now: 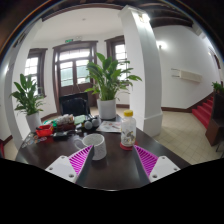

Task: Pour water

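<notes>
Two vessels stand on the dark round bench [110,172]: a white cylindrical cup [98,147] at twelve o'clock just ahead of the gripper [112,161], and a clear plastic bottle [128,130] at one o'clock beyond. The gripper gapes empty; the approach seems underway, and grasping the bottle likely comes next.

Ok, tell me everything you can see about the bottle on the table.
The bottle is clear plastic with a white cap and a label around its middle. It stands upright on the dark table, beyond the gripper and nearer its right finger, with a white cup beside it. The open fingers do not touch it. Its fill level cannot be told.
</notes>
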Tool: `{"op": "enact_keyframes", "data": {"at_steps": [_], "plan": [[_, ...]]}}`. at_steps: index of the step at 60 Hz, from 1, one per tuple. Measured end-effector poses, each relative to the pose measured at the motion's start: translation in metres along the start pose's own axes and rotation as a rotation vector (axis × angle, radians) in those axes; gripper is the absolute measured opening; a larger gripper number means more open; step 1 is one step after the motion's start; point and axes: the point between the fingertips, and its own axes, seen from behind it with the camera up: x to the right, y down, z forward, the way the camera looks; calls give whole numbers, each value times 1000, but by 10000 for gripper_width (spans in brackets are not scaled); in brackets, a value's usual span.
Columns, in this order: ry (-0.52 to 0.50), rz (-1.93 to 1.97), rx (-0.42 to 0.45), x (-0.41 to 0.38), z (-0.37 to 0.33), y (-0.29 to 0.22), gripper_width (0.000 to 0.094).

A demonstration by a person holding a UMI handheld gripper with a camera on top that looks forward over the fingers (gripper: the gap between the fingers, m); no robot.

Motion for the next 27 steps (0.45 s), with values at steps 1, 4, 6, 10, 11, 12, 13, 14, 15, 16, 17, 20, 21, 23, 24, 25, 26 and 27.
{"op": "enact_keyframes", "data": {"at_steps": [1,4,6,10,11,12,13,14,15,16,17,20,21,23,24,25,26,27], "plan": [[-5,1,3,-2,-3,-1,768],[-23,3,13,-10,-11,-5,768],[-30,5,20,-17,-17,-9,768],[-41,-10,20,-27,-25,-9,769],[-44,-16,20,-29,-27,-9,768],[-46,-22,20,-32,-29,-9,770],[-48,-28,20,-34,-30,-10,768],[-50,-32,21,-36,-31,-10,770],[-52,-35,22,-38,-33,-10,769],[-53,-40,24,-40,-35,-11,772],[-53,-46,25,-42,-36,-11,771],[-58,-60,20,-47,-42,-8,773],[-61,-63,22,-50,-43,-9,773],[-68,-71,26,-54,-45,-9,771],[-72,-74,26,-57,-45,-9,769],[-76,-77,24,-59,-46,-8,769],[-81,-80,23,-61,-46,-7,769],[-84,-84,22,-63,-47,-6,769]]}}
